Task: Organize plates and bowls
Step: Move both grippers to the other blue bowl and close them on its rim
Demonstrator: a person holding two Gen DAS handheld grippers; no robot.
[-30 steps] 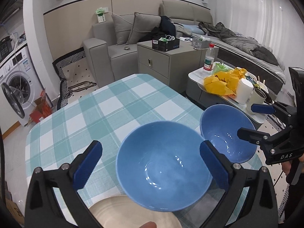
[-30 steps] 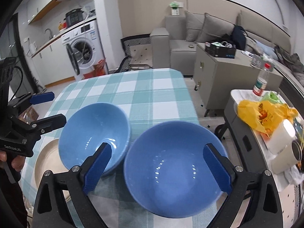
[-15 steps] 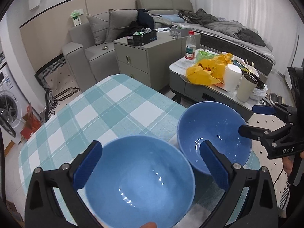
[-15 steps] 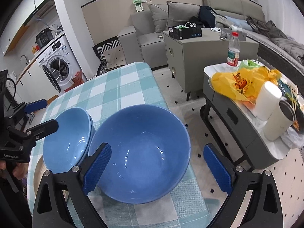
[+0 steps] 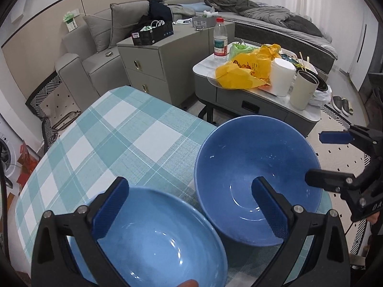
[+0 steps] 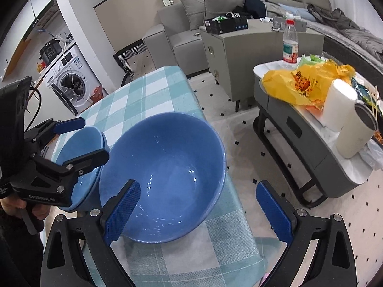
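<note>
Two blue bowls on the checked tabletop (image 5: 134, 129), near bowl (image 5: 155, 244) between the left gripper (image 5: 189, 210) and its wide jaws, far bowl (image 6: 165, 174) at the tabletop's right edge, right gripper (image 6: 198, 212) jaws wide around its rim, touching uncertain.

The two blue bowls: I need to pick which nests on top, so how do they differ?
The right bowl looks darker, deeper and steeper-walled; the left bowl looks lighter and shallower. The right bowl sits by the table edge nearest the side table; the left bowl sits further in. Both are upright, empty, glossy and nearly touching.
</note>
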